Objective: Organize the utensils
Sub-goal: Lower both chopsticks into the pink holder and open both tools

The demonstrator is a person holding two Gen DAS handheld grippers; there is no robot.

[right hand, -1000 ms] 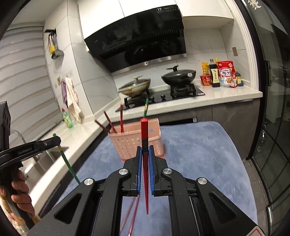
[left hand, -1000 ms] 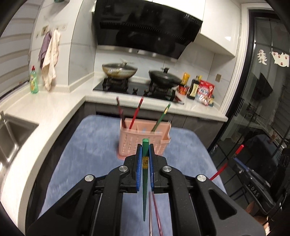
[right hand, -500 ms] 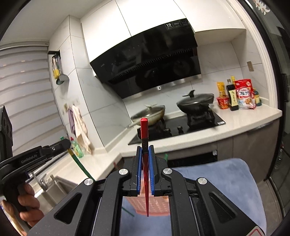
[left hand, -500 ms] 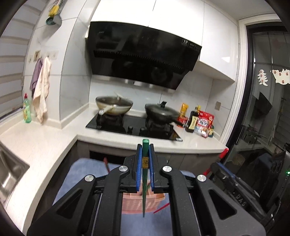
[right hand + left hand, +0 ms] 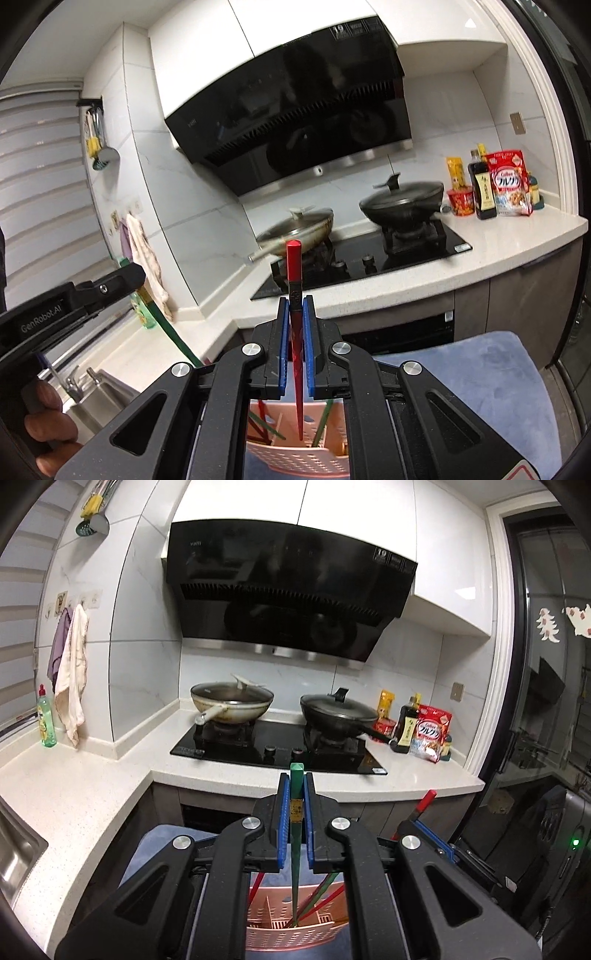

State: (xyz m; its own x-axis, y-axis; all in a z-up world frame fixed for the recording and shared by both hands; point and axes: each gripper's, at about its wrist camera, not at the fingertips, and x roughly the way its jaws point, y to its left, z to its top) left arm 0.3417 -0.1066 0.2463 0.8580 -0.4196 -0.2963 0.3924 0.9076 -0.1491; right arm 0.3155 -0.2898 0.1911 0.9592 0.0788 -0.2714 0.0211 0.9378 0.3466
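Note:
My left gripper (image 5: 296, 797) is shut on a green chopstick (image 5: 295, 849) held upright, its lower tip inside the pink slotted utensil basket (image 5: 291, 938) right below. My right gripper (image 5: 295, 321) is shut on a red chopstick (image 5: 295, 332), also upright, with its tip down in the same basket (image 5: 295, 458). The basket holds several red and green chopsticks. The right gripper with its red chopstick (image 5: 421, 805) shows at the right of the left wrist view. The left gripper (image 5: 122, 280) with its green chopstick (image 5: 173, 332) shows at the left of the right wrist view.
The basket stands on a blue mat (image 5: 480, 376). Behind is a white counter (image 5: 92, 794) with a black hob, a steel wok (image 5: 231, 701) and a black pan (image 5: 338, 712). Sauce bottles and a cereal bag (image 5: 430, 734) stand at the right, a sink (image 5: 14, 849) at the left.
Both grippers have risen and moved forward over the basket, tilting up. Each chopstick's tip now hangs down into the basket; before, the basket stood well ahead.

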